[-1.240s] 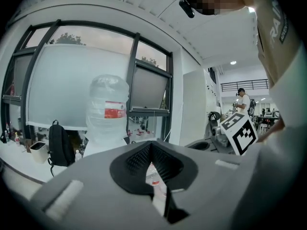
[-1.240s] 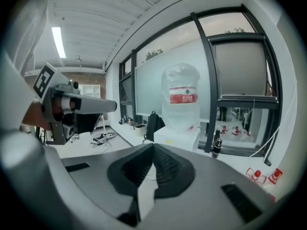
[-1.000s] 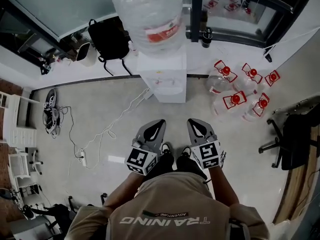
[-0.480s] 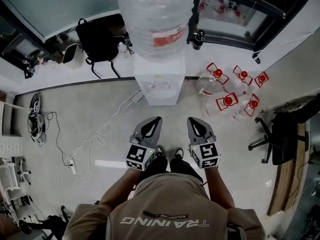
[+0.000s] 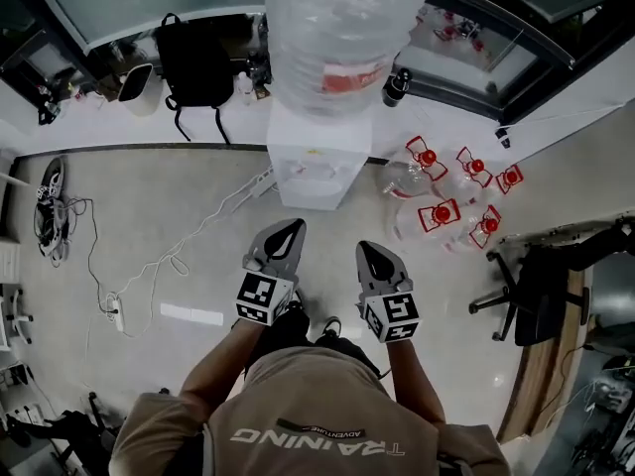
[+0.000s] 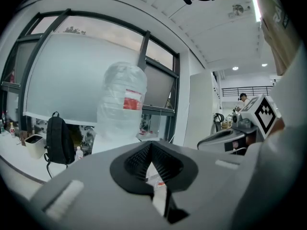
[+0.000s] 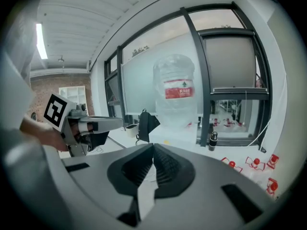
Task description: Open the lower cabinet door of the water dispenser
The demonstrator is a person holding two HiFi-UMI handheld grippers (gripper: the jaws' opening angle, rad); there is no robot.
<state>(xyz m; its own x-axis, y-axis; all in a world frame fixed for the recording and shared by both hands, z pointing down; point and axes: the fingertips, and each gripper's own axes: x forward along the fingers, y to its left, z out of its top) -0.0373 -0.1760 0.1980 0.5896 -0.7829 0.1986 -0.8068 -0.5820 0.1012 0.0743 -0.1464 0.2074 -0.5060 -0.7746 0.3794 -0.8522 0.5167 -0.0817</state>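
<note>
On the floor ahead, facing the water dispenser [image 5: 316, 162] from well apart, left gripper [image 5: 291, 228] and right gripper [image 5: 369, 252] jaws shut on nothing; likely approach step, next needing a stoop toward its lower door.

Your right tongs [image 7: 153, 146] are closed tip to tip, with nothing between the pads. Dead ahead past the tips is the white water dispenser [image 7: 180, 132] with a big clear bottle [image 7: 175, 97], red label, on top; its lower part is hidden behind the tongs' body. A black backpack [image 7: 146, 122] is just left of it. A dark flask [image 7: 213, 140] stands on the sill to the right. Red-capped jugs [image 7: 254, 163] lie on the floor far right. Your left tongs [image 7: 117, 123] poke in from the left.
</note>
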